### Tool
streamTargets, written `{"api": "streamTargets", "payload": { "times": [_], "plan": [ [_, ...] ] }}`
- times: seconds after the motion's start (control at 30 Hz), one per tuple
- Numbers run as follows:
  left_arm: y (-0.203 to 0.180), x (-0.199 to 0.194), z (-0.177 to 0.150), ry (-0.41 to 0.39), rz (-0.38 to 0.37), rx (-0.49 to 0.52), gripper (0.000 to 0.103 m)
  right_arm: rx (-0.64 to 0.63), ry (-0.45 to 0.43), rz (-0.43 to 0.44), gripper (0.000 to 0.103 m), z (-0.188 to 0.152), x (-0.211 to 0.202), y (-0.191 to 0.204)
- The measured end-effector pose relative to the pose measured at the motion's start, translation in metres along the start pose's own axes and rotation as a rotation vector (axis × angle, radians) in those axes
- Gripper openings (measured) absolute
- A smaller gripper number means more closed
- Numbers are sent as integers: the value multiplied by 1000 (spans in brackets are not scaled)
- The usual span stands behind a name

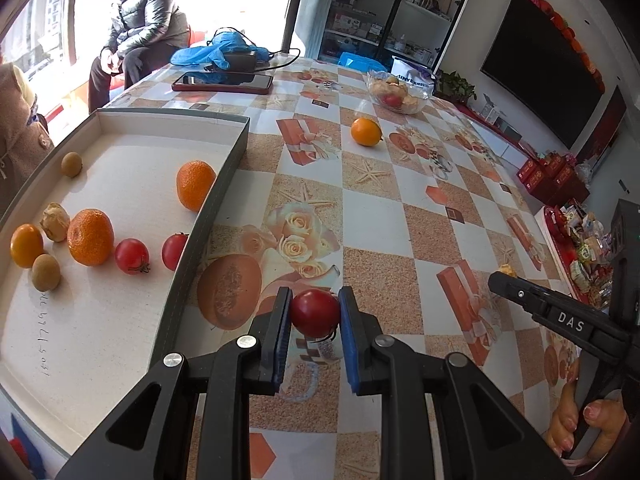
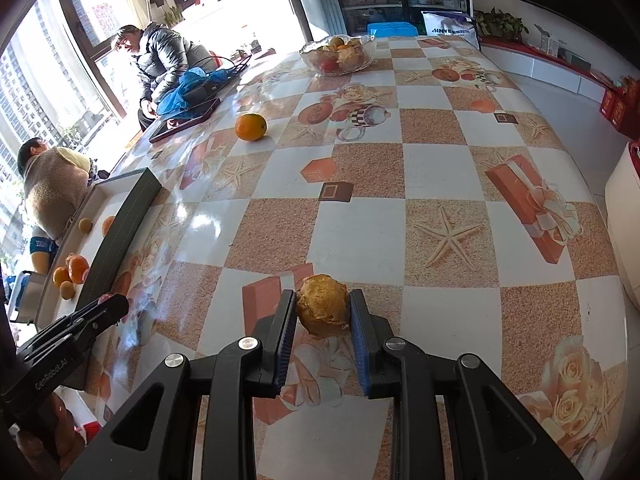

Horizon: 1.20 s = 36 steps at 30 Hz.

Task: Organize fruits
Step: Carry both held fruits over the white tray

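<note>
Jaws, left: left gripper [image 1: 315, 312] closed on a red tomato [image 1: 315, 313], both blue pads pressing its sides; it sits just above the bench [image 1: 400, 216], beside the tray wall
Jaws, right: right gripper [image 2: 323, 312] closed on a papery husked fruit [image 2: 323, 305], pads at its widest part, low over the bench
Tomato handling: probably light, smooth-skinned, slippery and soft; a gentle squeeze across the middle suits it; too much would split it
Husked fruit handling: likely very light, dry and crushable; hold lightly
Tray: white tray [image 1: 236, 148] holds oranges, two tomatoes, brownish fruits, a husked one
Loose fruit: orange [image 1: 366, 131] alone on the bench; glass bowl [image 1: 416, 109] beyond
</note>
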State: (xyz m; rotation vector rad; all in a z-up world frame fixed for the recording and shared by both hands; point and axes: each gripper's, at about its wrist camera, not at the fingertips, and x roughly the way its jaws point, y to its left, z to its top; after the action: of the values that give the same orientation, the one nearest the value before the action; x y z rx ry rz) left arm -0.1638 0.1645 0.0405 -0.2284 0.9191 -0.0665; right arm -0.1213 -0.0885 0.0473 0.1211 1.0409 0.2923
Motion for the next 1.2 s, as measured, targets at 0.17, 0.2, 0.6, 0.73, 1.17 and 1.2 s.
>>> {"api": "streamTargets", "payload": {
  "times": [0.17, 0.2, 0.6, 0.73, 1.17, 1.2],
  "plan": [
    [-1, -17, 3, -33, 9, 22, 25, 13, 12, 26, 28, 0, -3, 1],
    [0, -21, 6, -40, 14, 23, 25, 11, 18, 32, 28, 1, -4, 2],
    [56, -50, 29, -55, 186, -44, 26, -81, 24, 110, 28, 30, -11, 62],
    [80, -56, 28, -55, 216, -87, 26, -133, 33, 144, 28, 38, -7, 95],
    [139, -58, 28, -39, 293, -178, 26, -291, 93, 216, 28, 51, 13, 195],
    [141, -58, 28, -38, 297, -181, 26, -301, 98, 222, 28, 52, 15, 202]
  ]
}}
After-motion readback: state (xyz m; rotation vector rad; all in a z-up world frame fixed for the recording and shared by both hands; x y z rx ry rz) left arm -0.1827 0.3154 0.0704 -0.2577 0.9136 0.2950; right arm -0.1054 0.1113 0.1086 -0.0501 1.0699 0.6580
